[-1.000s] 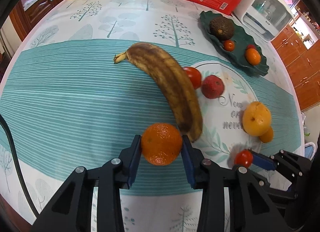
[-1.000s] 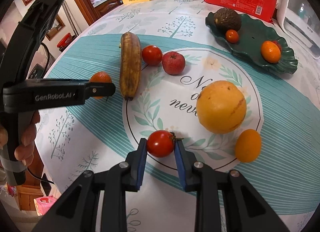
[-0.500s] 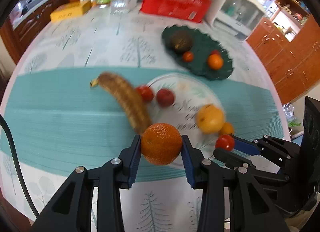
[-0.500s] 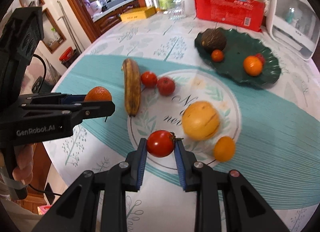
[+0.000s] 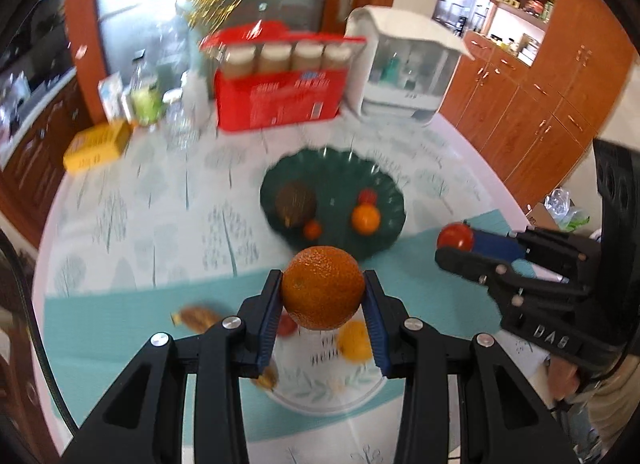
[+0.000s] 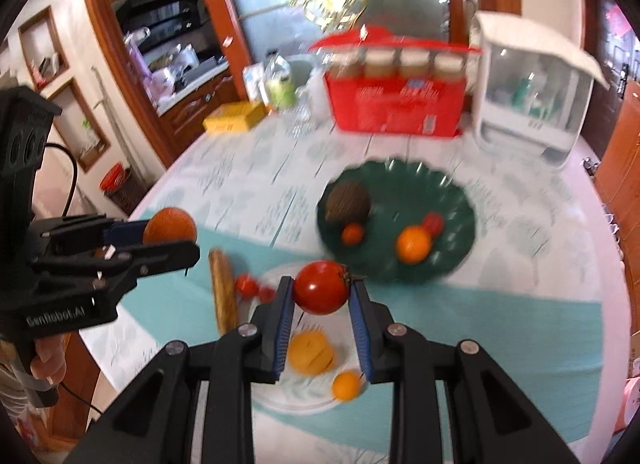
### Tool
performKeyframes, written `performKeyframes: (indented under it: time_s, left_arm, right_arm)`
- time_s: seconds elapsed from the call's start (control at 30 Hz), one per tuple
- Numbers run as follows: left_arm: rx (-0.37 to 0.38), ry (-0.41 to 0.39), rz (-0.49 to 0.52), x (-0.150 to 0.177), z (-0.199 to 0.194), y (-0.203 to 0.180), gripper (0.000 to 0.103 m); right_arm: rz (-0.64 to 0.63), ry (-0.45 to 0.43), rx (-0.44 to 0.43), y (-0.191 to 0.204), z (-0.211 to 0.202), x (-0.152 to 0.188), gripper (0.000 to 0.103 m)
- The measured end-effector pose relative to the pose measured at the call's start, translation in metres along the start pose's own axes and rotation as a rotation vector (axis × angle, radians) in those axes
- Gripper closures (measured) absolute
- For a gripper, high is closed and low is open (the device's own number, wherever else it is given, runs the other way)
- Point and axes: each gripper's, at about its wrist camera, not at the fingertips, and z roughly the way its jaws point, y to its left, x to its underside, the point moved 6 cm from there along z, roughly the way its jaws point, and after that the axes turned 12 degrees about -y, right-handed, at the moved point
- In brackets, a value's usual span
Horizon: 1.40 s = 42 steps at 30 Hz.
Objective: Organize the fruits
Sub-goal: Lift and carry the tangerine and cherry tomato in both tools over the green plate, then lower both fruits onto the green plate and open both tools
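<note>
Both jaws are clamped on fruit right now: my left gripper (image 5: 323, 300) has the orange (image 5: 323, 287) squeezed between its blue pads, and my right gripper (image 6: 322, 302) is pinching a tomato (image 6: 321, 287) the same way. Both fruits are held up in the air above the table (image 6: 540, 328), well clear of it. Down below me I can see the banana (image 6: 222, 291), two small red fruits (image 6: 246, 285) right of it, a big yellow fruit (image 6: 311, 353) and a little orange one (image 6: 346, 385), all on or around the round print. Farther out sits the green plate (image 6: 460, 204) with an avocado (image 6: 347, 200), an orange fruit (image 6: 413, 243) and two small red ones. Everything's pretty blurry. A red box (image 6: 394, 110) and a white appliance (image 6: 532, 92) stand at the far edge.
</note>
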Motion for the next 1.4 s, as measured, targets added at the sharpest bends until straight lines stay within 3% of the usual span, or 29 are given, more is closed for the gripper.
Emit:
performKeyframes:
  time_s: [0.23,0.5,0.67,0.93,1.17,1.4]
  left_arm:
    - [-0.009,-0.043,0.078,-0.073,0.022,-0.005,0.066]
    - [0.023,0.028,0.106,-0.108,0.094,0.004,0.066]
    - [0.021,0.095,0.104,-0.104,0.157,0.014,0.066]
    - [0.052,0.194,0.041,-0.081,0.253,0.023,0.066]
    - [0.078,0.263,0.037,-0.058,0.304,0.015,0.066]
    - [0.082,0.316,0.013,-0.039,0.331,0.018,0.065]
  right_arm:
    - [-0.016,-0.053,0.054,-0.022,0.011,-0.070,0.076]
    - [0.048,-0.012,0.116,-0.060,0.072,-0.099,0.076]
    - [0.111,0.046,0.153,-0.089,0.122,-0.086,0.075]
    - [0.221,0.168,0.170,-0.128,0.194,-0.039,0.075]
    - [0.234,0.234,0.184,-0.142,0.226,-0.011,0.075]
    - [0.225,0.270,0.196,-0.149,0.240,0.008,0.075]
